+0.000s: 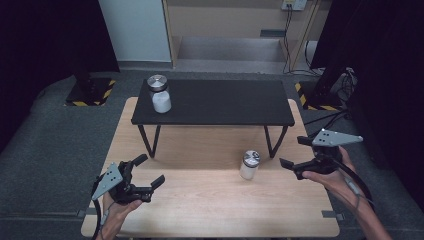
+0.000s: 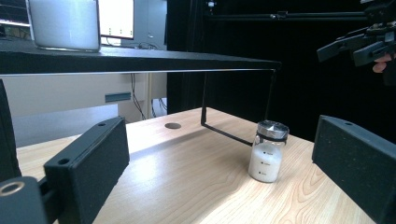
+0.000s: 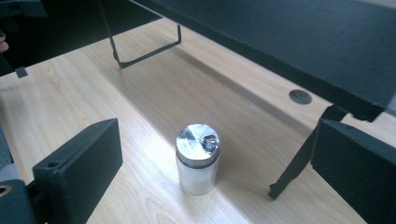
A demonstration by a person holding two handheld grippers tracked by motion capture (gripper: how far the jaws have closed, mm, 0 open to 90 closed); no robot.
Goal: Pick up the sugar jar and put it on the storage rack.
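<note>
Approach step, nothing grasped yet. Small jar (image 1: 249,164) of white powder with metal lid standing upright on wooden table (image 1: 210,200), right of centre, just in front of the black shelf's right leg (image 1: 274,142). Same jar in left gripper view (image 2: 267,151) and in right gripper view (image 3: 198,158), framed between the right gripper's jaws but apart from both.

Right gripper (image 1: 292,152) held above table's right edge, jaws spread wide, pointed toward jar, near but not touching. Also visible far off in left gripper view (image 2: 359,46), raised above table level. Left gripper (image 1: 150,172) low over table's near-left area, jaws apart too, empty, well apart from jar.

Second jar (image 1: 159,94), larger, same white fill and metal lid, upright on left end of black shelf (image 1: 215,102). Bottom of it seen in left gripper view (image 2: 64,23). Looks like a match for the small one, so likely goal: lift small jar up onto shelf. Judgement only.

Next move calls for: lowering right gripper and closing in so jaws straddle jar body below the lid, level with the glass, then closing. Jar narrow and smooth, lid shiny; grip on lid alone likely to slip. Shelf leg close behind jar, so approach from front-right to avoid clipping it. Left gripper probably just staying clear.
</note>
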